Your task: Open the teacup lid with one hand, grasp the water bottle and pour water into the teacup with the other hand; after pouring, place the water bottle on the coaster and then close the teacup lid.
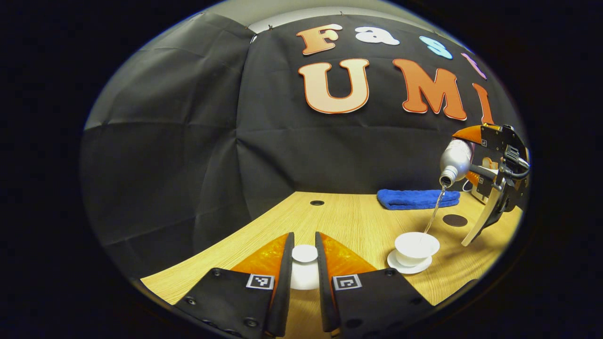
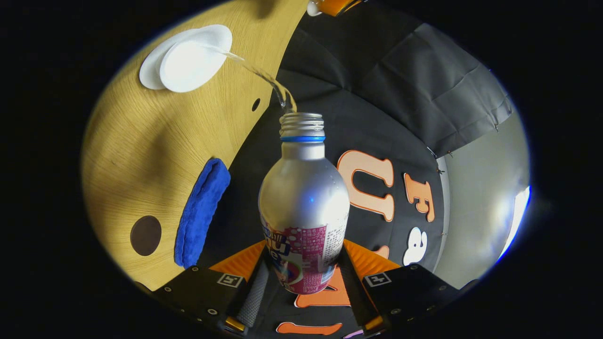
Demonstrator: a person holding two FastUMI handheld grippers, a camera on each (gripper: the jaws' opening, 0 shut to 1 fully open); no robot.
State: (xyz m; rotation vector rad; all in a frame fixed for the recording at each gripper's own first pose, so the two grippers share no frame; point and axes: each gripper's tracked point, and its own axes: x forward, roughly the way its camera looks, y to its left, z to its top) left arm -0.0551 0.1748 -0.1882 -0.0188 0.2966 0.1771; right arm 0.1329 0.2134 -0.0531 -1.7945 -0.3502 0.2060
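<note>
We hold the teacup lid [image 1: 304, 254] between the left gripper [image 1: 304, 278] fingers beside the open teacup [image 1: 416, 246], while the right gripper [image 2: 301, 287] fingers clamp the smooth, slippery-looking water bottle [image 2: 304, 207] low on its body, tilted above the teacup and pouring.

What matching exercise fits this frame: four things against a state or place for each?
Things:
1. lid
2. bottle
3. teacup
4. coaster

States:
A. bare on the table
B. tilted, pouring
C. held between the left hand-held gripper fingers
D. open, on its saucer, taking water

Pairs: 1-C, 2-B, 3-D, 4-A
</note>
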